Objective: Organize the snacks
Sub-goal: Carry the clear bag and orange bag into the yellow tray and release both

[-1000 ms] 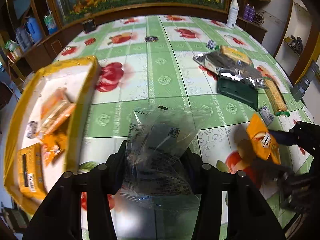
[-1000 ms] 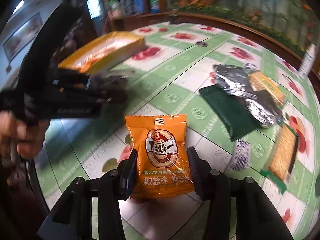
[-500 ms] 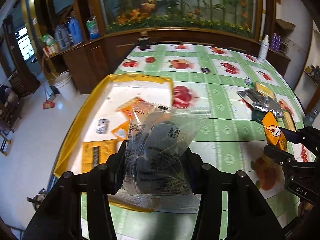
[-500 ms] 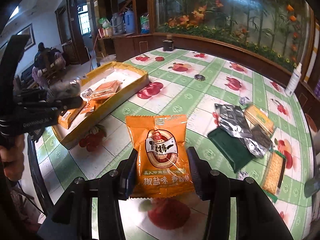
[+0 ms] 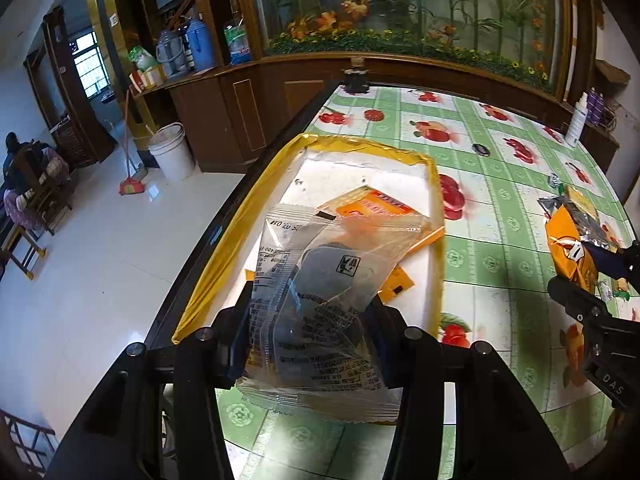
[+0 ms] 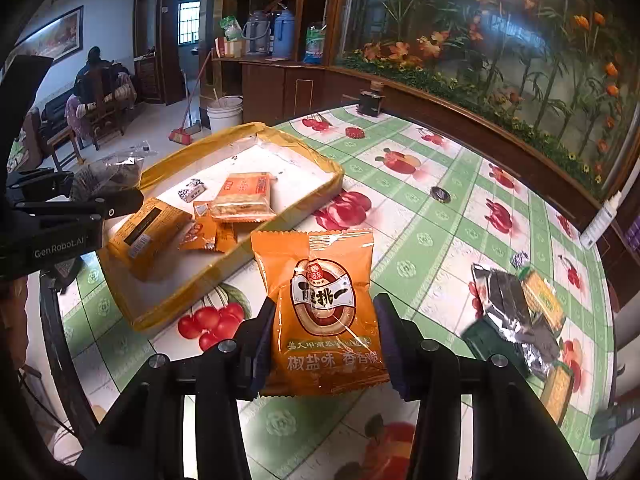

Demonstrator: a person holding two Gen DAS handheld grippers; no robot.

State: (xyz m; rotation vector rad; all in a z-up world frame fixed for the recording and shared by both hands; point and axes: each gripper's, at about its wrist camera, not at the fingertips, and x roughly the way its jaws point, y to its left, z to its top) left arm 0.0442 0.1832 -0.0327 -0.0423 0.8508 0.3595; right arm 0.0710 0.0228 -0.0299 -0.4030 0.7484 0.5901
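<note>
My left gripper (image 5: 310,320) is shut on a clear snack packet (image 5: 320,292) with dark print, held above the near end of the yellow-rimmed tray (image 5: 434,184). My right gripper (image 6: 322,344) is shut on an orange snack packet (image 6: 320,312), held over the table to the right of the tray (image 6: 240,260). Inside the tray lie an orange box (image 6: 148,228), a cracker pack (image 6: 244,196), small orange sachets (image 6: 204,232) and a small black-and-white sweet (image 6: 192,190). The left gripper (image 6: 100,196) shows at the left of the right wrist view.
A pile of silver, green and yellow snack packs (image 6: 516,312) lies on the flowered tablecloth (image 6: 420,240) at the right. A white bottle (image 6: 600,220) stands at the far table edge. The tray sits at the table's left edge, with floor, a white bucket (image 5: 172,152) and a seated person (image 6: 96,80) beyond.
Both grippers have swung left with their packets. The clear packet now hangs over the tray's near end, and the orange packet has come closer to the tray's right side.
</note>
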